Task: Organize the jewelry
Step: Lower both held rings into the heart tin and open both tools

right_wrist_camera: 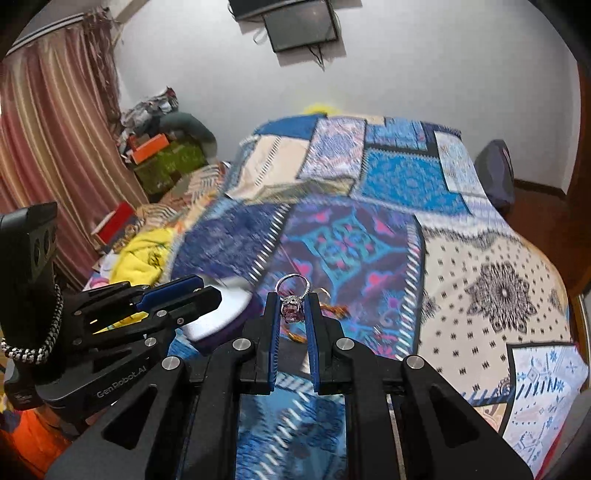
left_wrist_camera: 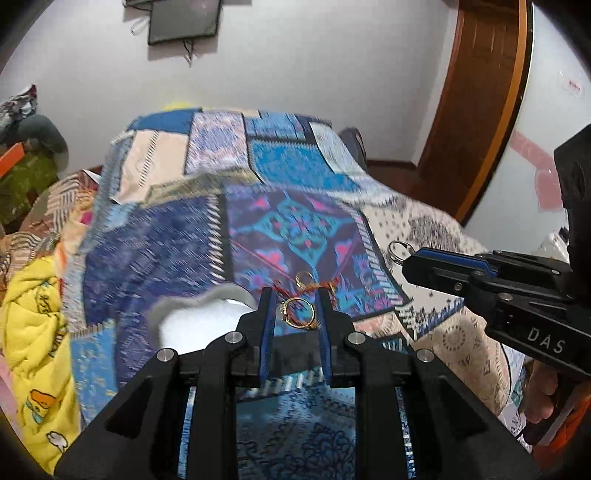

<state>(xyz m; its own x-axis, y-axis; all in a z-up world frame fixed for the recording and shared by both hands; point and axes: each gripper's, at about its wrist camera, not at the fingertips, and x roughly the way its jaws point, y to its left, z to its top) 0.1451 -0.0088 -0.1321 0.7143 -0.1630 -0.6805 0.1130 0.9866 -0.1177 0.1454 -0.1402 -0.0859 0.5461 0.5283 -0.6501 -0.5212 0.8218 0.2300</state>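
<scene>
My left gripper is shut on a gold ring, held above the patterned bedspread. My right gripper is shut on a silver ring with a pink stone; in the left wrist view the silver ring sticks out of the right gripper at the right. A white heart-shaped jewelry box lies open on the bed just left of the left fingers; it also shows in the right wrist view. Another gold ring and a red-orange cord lie on the bedspread beyond the fingertips.
A yellow blanket lies at the bed's left side. Boxes and clothes pile up by the striped curtain. A wooden door frame stands at the right. A dark screen hangs on the wall.
</scene>
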